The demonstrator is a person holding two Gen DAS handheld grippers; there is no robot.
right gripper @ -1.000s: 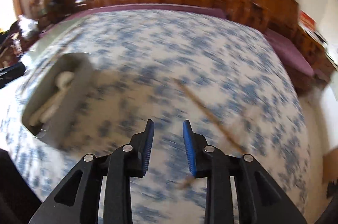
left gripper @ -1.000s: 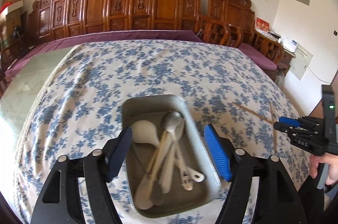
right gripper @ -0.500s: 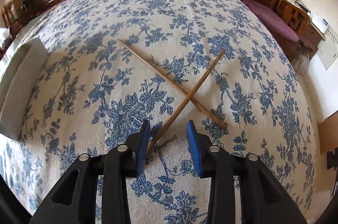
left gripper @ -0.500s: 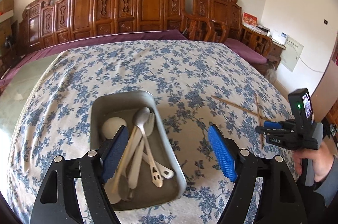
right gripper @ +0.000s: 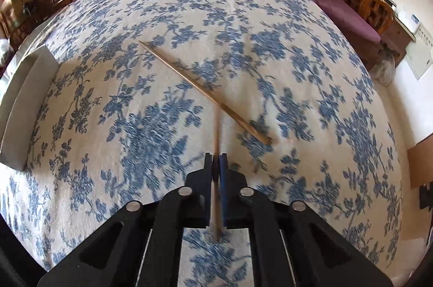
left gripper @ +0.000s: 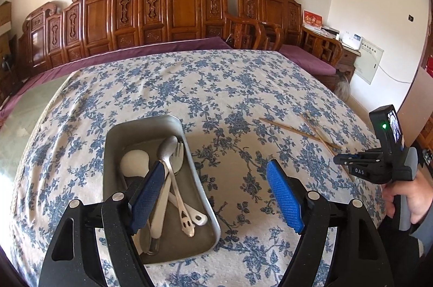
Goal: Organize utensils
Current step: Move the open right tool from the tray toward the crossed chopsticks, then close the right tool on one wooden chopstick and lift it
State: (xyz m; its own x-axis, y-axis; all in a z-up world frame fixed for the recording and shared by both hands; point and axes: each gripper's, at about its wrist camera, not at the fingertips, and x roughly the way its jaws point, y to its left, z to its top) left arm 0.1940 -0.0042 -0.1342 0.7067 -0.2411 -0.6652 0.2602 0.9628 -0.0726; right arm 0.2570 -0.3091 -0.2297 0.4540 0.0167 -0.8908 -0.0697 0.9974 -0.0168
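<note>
Wooden chopstick (right gripper: 215,130) clamped in right tongs (right gripper: 215,165) — cutlery tray (left gripper: 173,122) (left view only)

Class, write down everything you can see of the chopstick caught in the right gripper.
The held chopstick is a thin, pale wooden-looking stick, slightly blurred. The right gripper, whose jaws have just been closing, is shut on it near one end. It points forward over the floral tablecloth, its far tip meeting the second chopstick, which lies diagonally on the cloth.
</note>
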